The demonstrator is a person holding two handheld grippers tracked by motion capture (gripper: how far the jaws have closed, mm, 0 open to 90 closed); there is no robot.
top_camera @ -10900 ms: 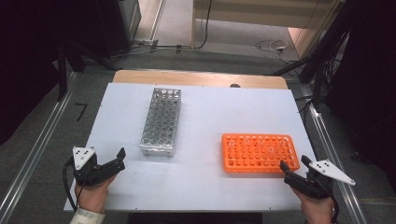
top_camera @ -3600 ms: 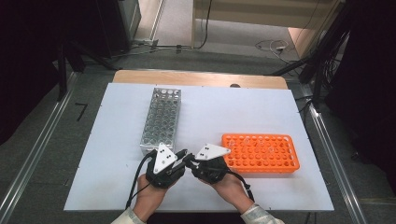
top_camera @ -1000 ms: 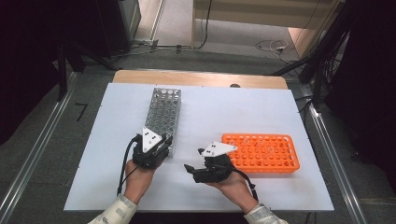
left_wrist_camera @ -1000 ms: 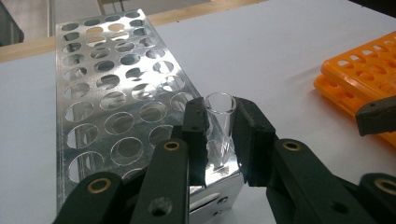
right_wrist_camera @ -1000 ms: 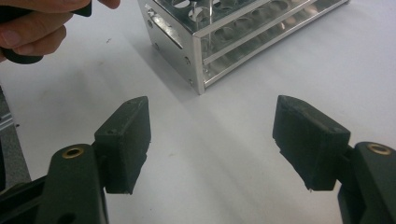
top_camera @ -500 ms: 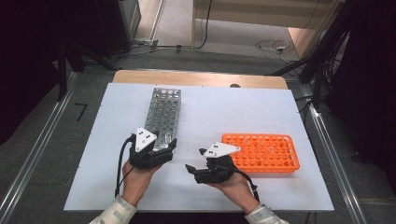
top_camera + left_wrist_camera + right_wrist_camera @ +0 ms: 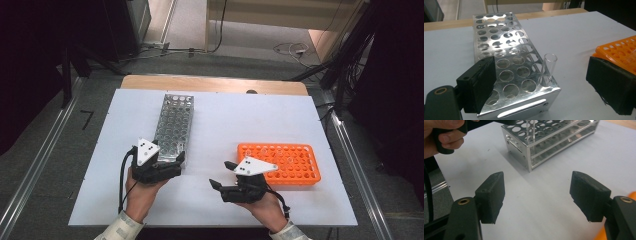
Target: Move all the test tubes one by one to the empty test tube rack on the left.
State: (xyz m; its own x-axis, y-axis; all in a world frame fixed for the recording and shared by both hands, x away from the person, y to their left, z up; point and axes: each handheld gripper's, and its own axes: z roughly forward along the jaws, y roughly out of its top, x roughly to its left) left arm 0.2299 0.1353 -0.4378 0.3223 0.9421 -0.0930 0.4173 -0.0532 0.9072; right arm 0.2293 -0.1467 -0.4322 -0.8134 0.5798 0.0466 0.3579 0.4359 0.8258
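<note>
Now I am looking down on a white desk [image 7: 280,120] where a person is working with a hand-held gripper in each hand. A long metal tube rack [image 7: 172,125] is lying left of centre, running from near to far, and an orange tube rack [image 7: 280,162] is sitting at the right. One clear glass test tube [image 7: 547,70] is standing upright in a near corner hole of the metal rack, leaning slightly.

I am holding the left gripper [image 7: 170,162] over the near end of the metal rack; its jaws have just been opening and are now standing wide, with the tube between them but untouched by either pad. The right gripper [image 7: 222,175] is hovering above bare desk between the two racks, jaws wide and holding nothing.

I judge that the tube is just being released into its hole. To do this well, I am planning to lift the left gripper straight up and back so that neither pad is brushing the tube's rim and tipping it.
</note>
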